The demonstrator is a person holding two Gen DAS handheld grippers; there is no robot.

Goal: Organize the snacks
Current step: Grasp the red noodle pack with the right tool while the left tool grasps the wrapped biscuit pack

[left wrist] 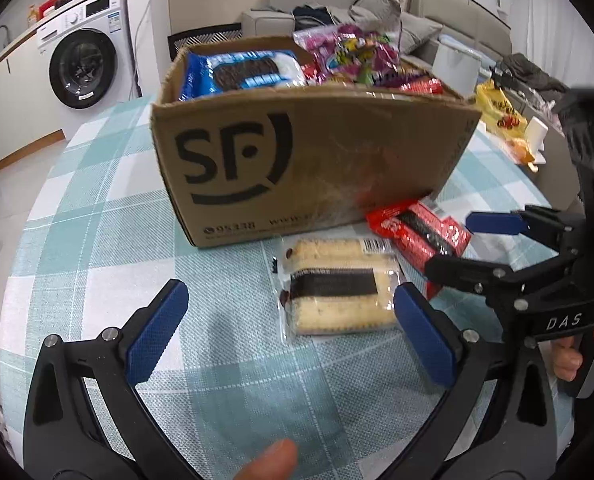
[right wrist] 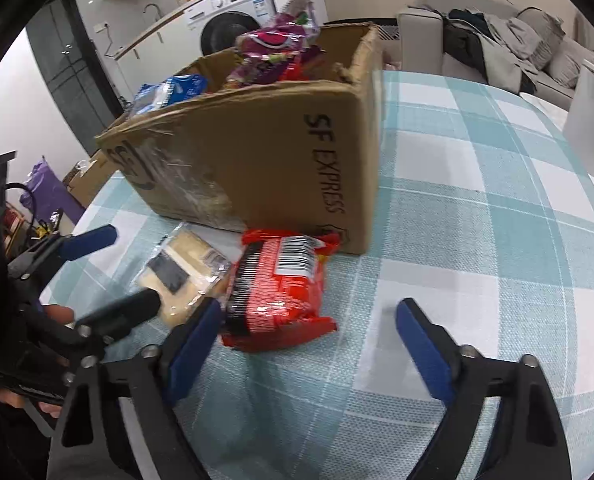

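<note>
Both grippers were the same build: black plastic arms with steel rivets and flat blue pads with a fine knurled texture. The left gripper [left wrist: 291, 330] hung low over the table with its jaws wide apart, nothing pinched, and the clear-wrapped biscuit pack [left wrist: 335, 286] lay just ahead between them, its right end right beside the right pad [left wrist: 425, 334]. That pack was a pale, crumbly-looking rectangular slab with a black band across it. The right gripper [right wrist: 309, 340] was spread too, gripping nothing; its left pad [right wrist: 195, 346] sat just beside the red foil packet [right wrist: 281, 288], crinkly and shiny, barcode label facing up, which lay on the cloth rather than squarely between the jaws.

Both packs sat on the teal-and-white checked tablecloth [right wrist: 477, 200], a woven-looking fabric, right at the foot of the cardboard box [left wrist: 297, 152], near its front corner. The box was brown corrugated card with black printed lettering, scuffed tape on the front and a torn rim. Inside it: a blue cookie pack [left wrist: 241, 74] standing at the left end, a glossy purple candy bag [left wrist: 353, 50] heaped above the rim, and some red wrappers [left wrist: 421, 86] towards the right end.
</note>
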